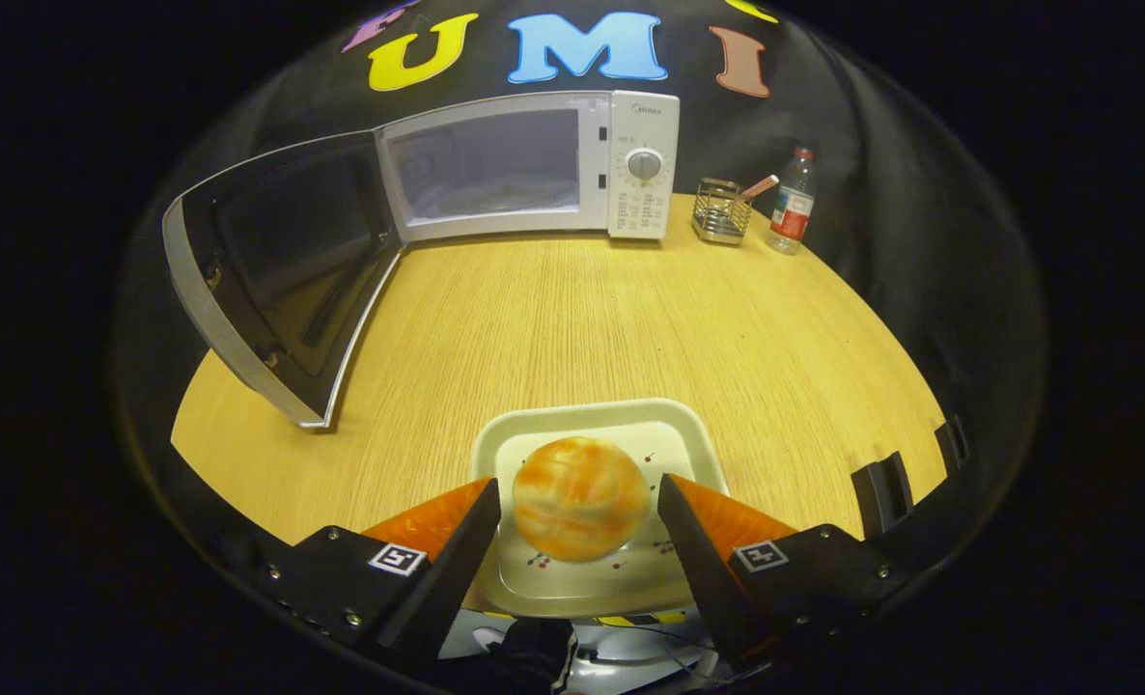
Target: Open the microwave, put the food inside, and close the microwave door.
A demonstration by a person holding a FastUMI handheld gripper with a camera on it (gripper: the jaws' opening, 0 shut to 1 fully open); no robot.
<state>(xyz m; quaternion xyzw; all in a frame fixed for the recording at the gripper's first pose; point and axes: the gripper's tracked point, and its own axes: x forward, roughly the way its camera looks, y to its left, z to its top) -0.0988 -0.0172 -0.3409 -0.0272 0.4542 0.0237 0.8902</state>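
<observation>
From my feed I see the gripper [577, 502] with its jaws spread wide, one on each side of a bun [580, 497] and neither touching it; a small gap shows on both sides. The bun is round and domed, pale cream with orange-brown streaks and patches over its top, smooth and a little glossy. It sits on a cream square plate [534, 439] with rounded corners and a raised rim; small red and green dots are printed on the plate's flat part around the bun. The plate lies on the light wood-grain worktop [572, 319], at its near edge, and reaches back between the jaws.

Beyond the plate, across a wide stretch of bare worktop, stands the white microwave [534, 164] against the booth wall. Its door [278, 270] is swung fully open to the left, the dark glass panel facing me at an angle with a pale frame around it. The cavity is lit and pale inside. To the right of the cavity is the control panel with a round dial [644, 164]. Just right of the microwave stands a wire holder [722, 212] with a pinkish utensil handle sticking out, and beside that a clear plastic bottle [793, 203] with a red cap and a label.
</observation>
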